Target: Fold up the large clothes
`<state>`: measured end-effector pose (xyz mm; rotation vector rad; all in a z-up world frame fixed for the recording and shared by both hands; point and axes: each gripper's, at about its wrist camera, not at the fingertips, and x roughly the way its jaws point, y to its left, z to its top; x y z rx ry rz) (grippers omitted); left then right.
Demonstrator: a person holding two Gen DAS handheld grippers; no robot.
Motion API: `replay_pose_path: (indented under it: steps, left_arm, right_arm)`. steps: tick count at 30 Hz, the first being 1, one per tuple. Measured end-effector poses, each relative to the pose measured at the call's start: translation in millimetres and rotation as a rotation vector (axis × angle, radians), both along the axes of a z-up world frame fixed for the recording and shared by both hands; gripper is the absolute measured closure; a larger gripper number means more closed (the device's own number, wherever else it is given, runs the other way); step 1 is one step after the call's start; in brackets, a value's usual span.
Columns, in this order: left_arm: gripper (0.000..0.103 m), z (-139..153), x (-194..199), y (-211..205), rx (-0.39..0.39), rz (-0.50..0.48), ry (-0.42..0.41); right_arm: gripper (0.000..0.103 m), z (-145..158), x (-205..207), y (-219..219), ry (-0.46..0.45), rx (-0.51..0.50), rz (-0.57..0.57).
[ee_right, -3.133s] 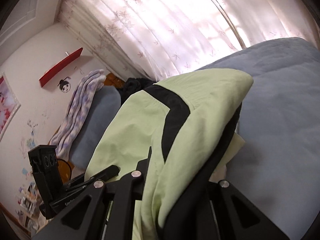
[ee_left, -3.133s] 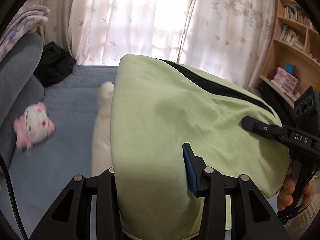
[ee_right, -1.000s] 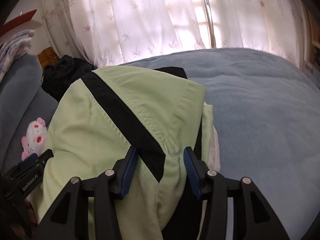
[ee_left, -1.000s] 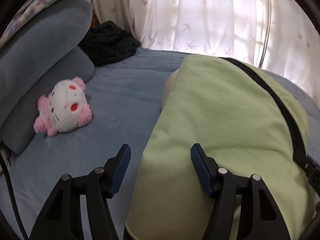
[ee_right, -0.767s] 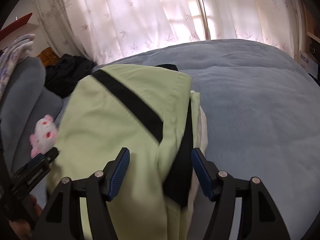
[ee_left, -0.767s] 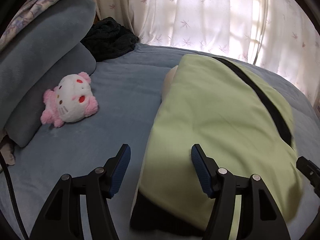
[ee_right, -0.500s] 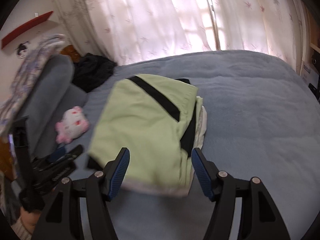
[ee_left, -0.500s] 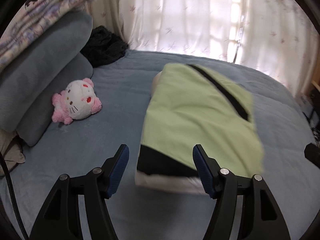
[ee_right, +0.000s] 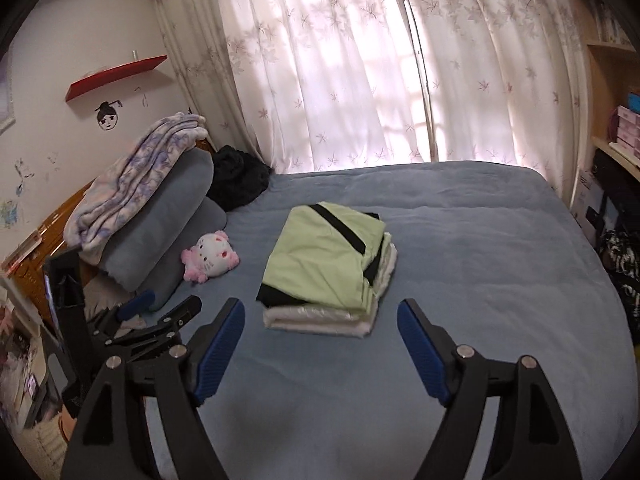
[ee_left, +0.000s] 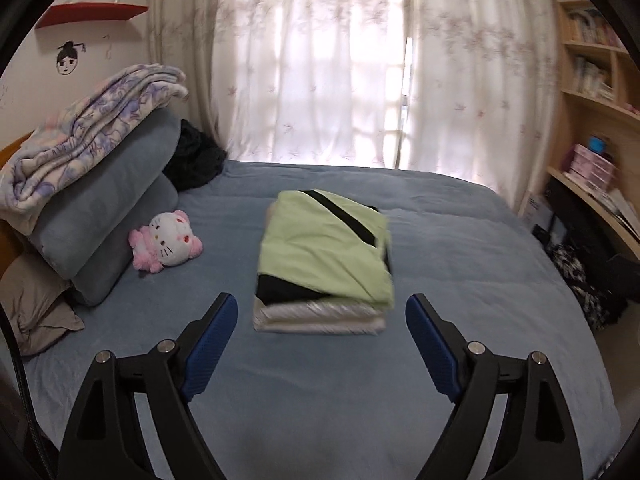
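Observation:
A folded light-green garment with a black stripe (ee_left: pixel 320 246) (ee_right: pixel 320 256) lies on top of a folded white garment (ee_left: pixel 320 318) (ee_right: pixel 320 318) in the middle of the blue bed (ee_left: pixel 460 264) (ee_right: pixel 480 260). My left gripper (ee_left: pixel 322 354) hangs well back from the stack and above the bed; its jaws are opening, with nothing between them. My right gripper (ee_right: pixel 320 350) is likewise back from the stack, jaws opening and empty. The left gripper (ee_right: pixel 160 316) also shows at the lower left of the right wrist view.
A pink and white plush toy (ee_left: pixel 166 242) (ee_right: pixel 210 258) lies left of the stack, beside grey pillows (ee_left: pixel 104 208) topped by a patterned blanket (ee_left: pixel 92 132). A dark garment (ee_left: pixel 196 158) sits by the curtains. Shelves (ee_left: pixel 592 120) and dark bags stand beyond the bed's right edge.
Both grippers let go of the green garment, pulled back and rose away from it, and opened wider. The folded stack now lies alone on the bed, much farther off.

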<state>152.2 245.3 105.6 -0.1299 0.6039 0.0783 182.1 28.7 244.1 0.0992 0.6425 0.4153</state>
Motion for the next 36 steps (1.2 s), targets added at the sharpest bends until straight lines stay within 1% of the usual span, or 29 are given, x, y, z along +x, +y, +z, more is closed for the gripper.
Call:
replay_pose_path:
  steps: [4,8,10,13,16,20,24,27,29,31,32,33,35,36]
  left_arm:
    - [0.018,-11,-48,-25,-0.034,-0.067,0.025]
    - [0.018,-30,-85,-47,-0.056,-0.103,0.051]
    - [0.018,-42,-100,-58,-0.060,-0.120,0.051]
    - [0.018,-59,-118,-74,-0.055,-0.137,0.047]
    - [0.018,-79,-137,-90,-0.069,-0.149,0.066]
    - [0.017,-104,-150,-104,-0.122,-0.146,0.084]
    - [0.016,-133,-154,-120,-0.134,-0.136,0.133]
    - [0.016,-152,-160,-133,-0.111,-0.122,0.146]
    - [0.016,-162,-165,-140,-0.081,-0.109,0.148]
    - [0.016,-170,-168,-144,-0.072,-0.101,0.154]
    - [0.016,-177,-172,-147,-0.074,-0.097,0.163]
    - [0.016,-181,-174,-149,-0.073,-0.096,0.169]
    - [0.016,-190,-179,-156,-0.055,-0.099,0.191]
    - [0.016,-194,-181,-160,-0.042,-0.103,0.200]
  right_arm:
    - [0.024,-15,-45,-24,0.044,0.020,0.018]
    - [0.024,-30,-83,-47,0.025,0.003,0.002]
    - [0.024,-40,-99,-57,0.017,-0.007,-0.012]
    - [0.024,-59,-115,-67,0.023,-0.017,-0.028]
    - [0.024,-90,-129,-79,0.066,-0.006,-0.040]
    - [0.024,-128,-144,-91,0.097,-0.008,-0.076]
    - [0.024,-163,-155,-98,0.128,-0.007,-0.112]
    - [0.024,-184,-163,-104,0.139,-0.025,-0.145]
    - [0.024,-195,-173,-107,0.118,-0.054,-0.194]
    - [0.024,-204,-182,-110,0.097,-0.070,-0.234]
    - [0.023,-212,-187,-112,0.101,-0.067,-0.253]
    - [0.019,-217,-189,-113,0.109,-0.064,-0.261]
    - [0.015,-229,-192,-115,0.135,-0.063,-0.262]
    - [0.015,-232,-192,-114,0.141,-0.071,-0.259]
